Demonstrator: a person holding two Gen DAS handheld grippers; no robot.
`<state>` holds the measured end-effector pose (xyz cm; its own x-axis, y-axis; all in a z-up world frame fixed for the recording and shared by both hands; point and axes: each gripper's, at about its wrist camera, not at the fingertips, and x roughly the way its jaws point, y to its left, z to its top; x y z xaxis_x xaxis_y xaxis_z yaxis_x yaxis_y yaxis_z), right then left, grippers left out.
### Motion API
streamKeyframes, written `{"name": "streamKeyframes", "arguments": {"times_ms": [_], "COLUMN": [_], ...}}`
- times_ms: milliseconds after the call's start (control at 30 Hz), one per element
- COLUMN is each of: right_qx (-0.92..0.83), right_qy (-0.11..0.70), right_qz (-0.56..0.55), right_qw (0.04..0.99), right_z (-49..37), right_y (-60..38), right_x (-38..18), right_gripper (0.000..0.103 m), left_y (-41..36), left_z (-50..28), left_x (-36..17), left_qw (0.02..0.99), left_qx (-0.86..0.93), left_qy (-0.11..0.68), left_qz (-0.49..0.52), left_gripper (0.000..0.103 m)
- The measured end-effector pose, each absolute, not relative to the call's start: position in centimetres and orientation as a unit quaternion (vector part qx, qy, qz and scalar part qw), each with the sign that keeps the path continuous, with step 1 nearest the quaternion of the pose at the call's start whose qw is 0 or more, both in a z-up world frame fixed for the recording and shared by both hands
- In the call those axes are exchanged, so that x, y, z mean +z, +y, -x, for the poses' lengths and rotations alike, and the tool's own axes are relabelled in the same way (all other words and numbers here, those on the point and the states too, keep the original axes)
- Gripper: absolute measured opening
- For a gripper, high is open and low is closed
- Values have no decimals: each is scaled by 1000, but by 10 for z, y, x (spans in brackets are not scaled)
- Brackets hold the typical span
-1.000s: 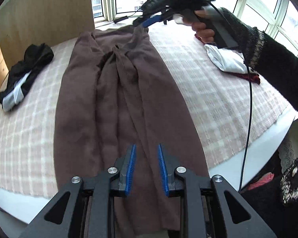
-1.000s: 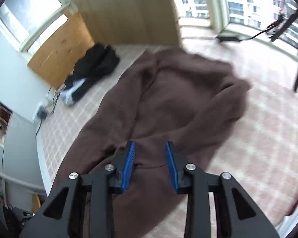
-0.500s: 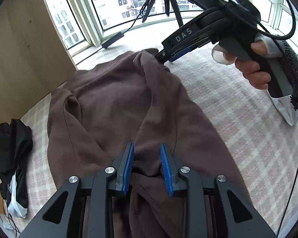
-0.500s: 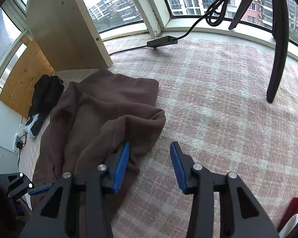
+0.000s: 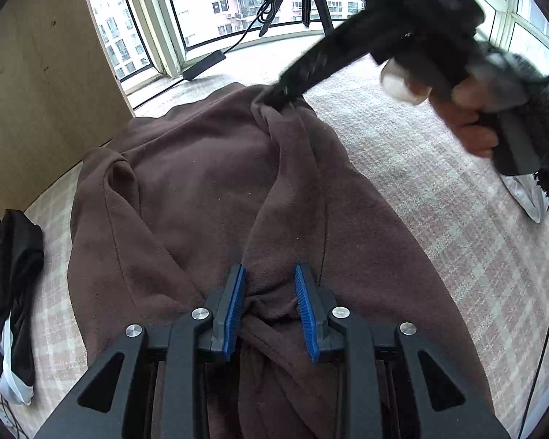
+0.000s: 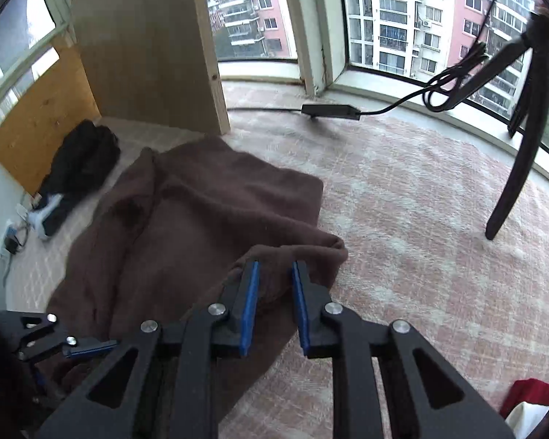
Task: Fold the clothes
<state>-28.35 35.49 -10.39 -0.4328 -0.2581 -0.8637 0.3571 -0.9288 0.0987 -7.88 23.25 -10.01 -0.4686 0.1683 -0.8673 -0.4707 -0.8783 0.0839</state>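
Gripping a brown garment (image 5: 208,183) on a checked bed (image 5: 439,190), 2 hand-held grippers hold its cloth. The garment's long axis runs from the near edge toward the window edge. The left hand-held gripper (image 5: 269,305) pinches a bunched ridge near the near edge; the right hand-held gripper (image 6: 274,292) clamps the far end.

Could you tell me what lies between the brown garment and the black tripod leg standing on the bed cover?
In the right wrist view, only bare plaid bed cover lies between the brown garment and the tripod leg; nothing sits on that stretch.
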Motion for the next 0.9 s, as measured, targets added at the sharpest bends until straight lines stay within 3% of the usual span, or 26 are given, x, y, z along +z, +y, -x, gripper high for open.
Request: {"name": "streamKeyframes", "arguments": {"times_ms": [200,400,567,667,900], "right_qx": [-851,-845,-821,-806,-828], "right_qy": [34,10,27,36,-5], "right_qz": [-481,-449,-490,-514,-482], "right_qw": [211,291,292,292,286], "right_z": [276,269,278,284,192], "right_y": [335,286,236,206,263], "right_x": [-74,-47,-86,-109,-42], "right_gripper": [20,20,20,27,27], "left_y": [169,124,115,105,72], "left_z": [13,-31,-49,-54,-123], "left_x": [-41,-74,-109,-104,-48], "left_qw": [160,138,141,142,168], "left_qx": [873,849,840,836,846], "left_qy": [125,77,61,32,91], "left_qz": [444,504,520,529,497], "left_gripper": [28,28,28,28,28]}}
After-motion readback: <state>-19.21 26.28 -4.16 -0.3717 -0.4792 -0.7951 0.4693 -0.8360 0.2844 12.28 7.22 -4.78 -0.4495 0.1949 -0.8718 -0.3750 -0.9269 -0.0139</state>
